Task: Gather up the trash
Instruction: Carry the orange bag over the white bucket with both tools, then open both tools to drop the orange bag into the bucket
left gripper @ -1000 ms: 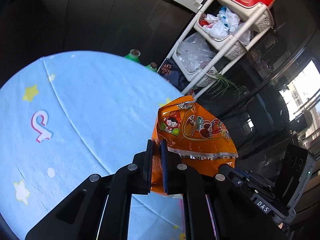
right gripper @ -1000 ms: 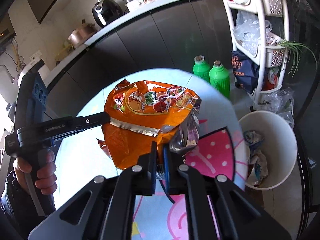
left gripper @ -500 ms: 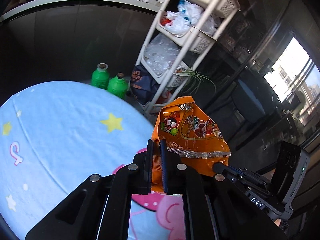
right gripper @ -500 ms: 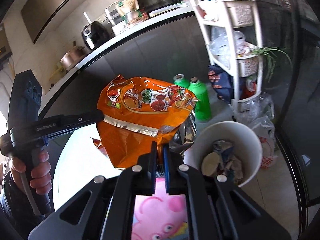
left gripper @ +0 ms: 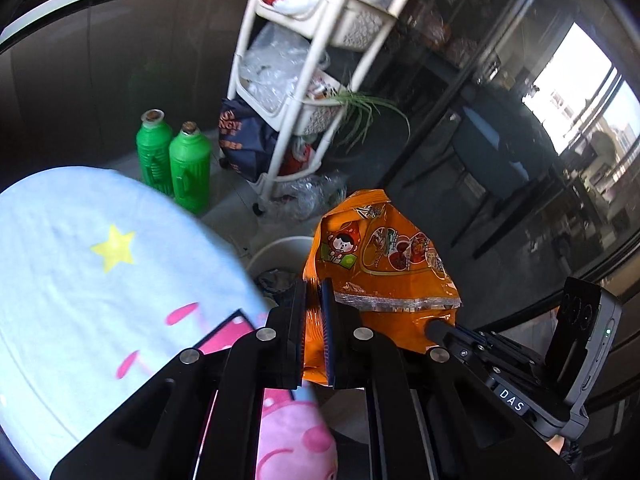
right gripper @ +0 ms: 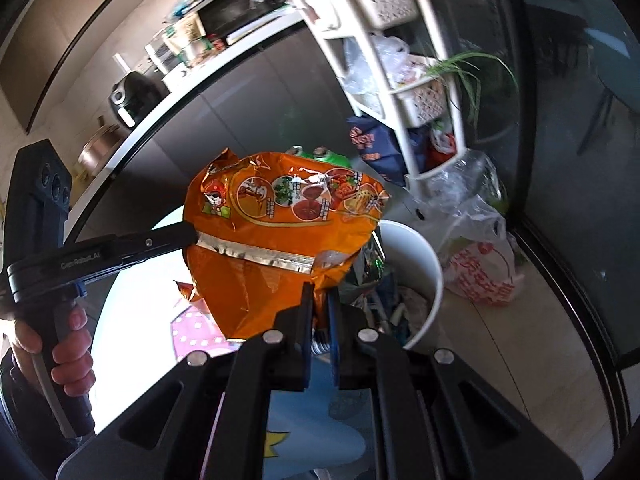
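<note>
While both tools grip it from opposite sides, the orange snack bag [right gripper: 280, 248] hangs in the air above the white bin [right gripper: 420, 248], which stands on the floor just beside the round table [left gripper: 80, 264]. Jaws of the left gripper [left gripper: 315, 300] are clamped on one edge of the bag; those of the right gripper [right gripper: 320, 312] pinch its lower corner. Crumpled wrappers [right gripper: 384, 292] lie inside the bin. Two green bottles [left gripper: 172, 164] and a white basket rack [left gripper: 304, 80] stand beyond.
</note>
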Motion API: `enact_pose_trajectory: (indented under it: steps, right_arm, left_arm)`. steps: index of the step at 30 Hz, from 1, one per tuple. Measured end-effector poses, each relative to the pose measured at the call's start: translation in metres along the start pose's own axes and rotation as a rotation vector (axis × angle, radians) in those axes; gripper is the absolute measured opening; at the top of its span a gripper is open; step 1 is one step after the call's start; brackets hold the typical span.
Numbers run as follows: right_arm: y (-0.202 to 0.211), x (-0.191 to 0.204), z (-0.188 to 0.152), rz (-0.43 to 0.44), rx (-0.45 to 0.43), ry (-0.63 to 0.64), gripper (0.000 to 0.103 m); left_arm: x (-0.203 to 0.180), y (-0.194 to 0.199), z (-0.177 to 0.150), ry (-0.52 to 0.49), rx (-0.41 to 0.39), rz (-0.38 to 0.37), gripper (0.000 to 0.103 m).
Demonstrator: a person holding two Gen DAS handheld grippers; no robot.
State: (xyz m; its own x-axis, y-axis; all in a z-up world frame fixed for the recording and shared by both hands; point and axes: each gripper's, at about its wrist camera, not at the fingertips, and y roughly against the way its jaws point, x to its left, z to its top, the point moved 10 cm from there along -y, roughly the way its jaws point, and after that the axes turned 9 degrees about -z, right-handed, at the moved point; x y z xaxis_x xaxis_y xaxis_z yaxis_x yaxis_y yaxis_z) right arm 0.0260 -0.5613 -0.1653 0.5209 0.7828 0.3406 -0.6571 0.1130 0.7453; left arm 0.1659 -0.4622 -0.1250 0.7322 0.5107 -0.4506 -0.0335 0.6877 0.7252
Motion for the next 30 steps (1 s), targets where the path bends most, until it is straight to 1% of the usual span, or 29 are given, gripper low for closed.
enact_pose_trajectory:
  steps: [7, 10, 17, 18, 19, 21, 22, 23, 25, 27, 30]
  right_arm:
    - [-0.028, -0.032, -0.004, -0.001, 0.033, -0.065, 0.009]
    - [-0.043, -0.038, -0.009, 0.003, 0.054, -0.075, 0.009]
    - [-0.072, -0.045, -0.018, 0.023, 0.095, -0.108, 0.01]
    - [-0.075, -0.046, -0.02, 0.019, 0.104, -0.109, 0.01]
    - [-0.08, -0.048, -0.022, 0.001, 0.118, -0.105, 0.01]
    - [-0.093, -0.052, -0.032, -0.023, 0.155, -0.109, 0.01]
    - [-0.097, -0.053, -0.036, -0.026, 0.165, -0.112, 0.013]
    - [-0.101, -0.055, -0.039, -0.031, 0.175, -0.116, 0.013]
    - [-0.107, -0.055, -0.045, -0.033, 0.189, -0.123, 0.013]
    - [-0.111, -0.05, -0.046, -0.025, 0.192, -0.117, 0.013]
    - [-0.116, -0.04, -0.044, 0.012, 0.195, -0.114, 0.011]
  left_arm:
    - [-0.005, -0.037, 0.001, -0.028, 0.06, 0.018, 0.007]
    - [-0.001, -0.05, 0.001, -0.023, 0.083, 0.036, 0.007]
    - [0.009, -0.063, -0.004, -0.013, 0.113, 0.055, 0.008]
    - [0.012, -0.064, -0.003, -0.007, 0.111, 0.065, 0.008]
    - [0.016, -0.062, -0.001, -0.007, 0.094, 0.092, 0.008]
    - [0.021, -0.058, 0.004, -0.005, 0.07, 0.125, 0.011]
    - [0.023, -0.057, 0.005, 0.007, 0.069, 0.115, 0.011]
    - [0.024, -0.056, 0.007, 0.015, 0.068, 0.109, 0.011]
    - [0.029, -0.053, 0.009, 0.014, 0.059, 0.123, 0.011]
    - [0.03, -0.048, 0.01, 0.012, 0.053, 0.121, 0.011]
    - [0.03, -0.042, 0.011, 0.004, 0.045, 0.128, 0.011]
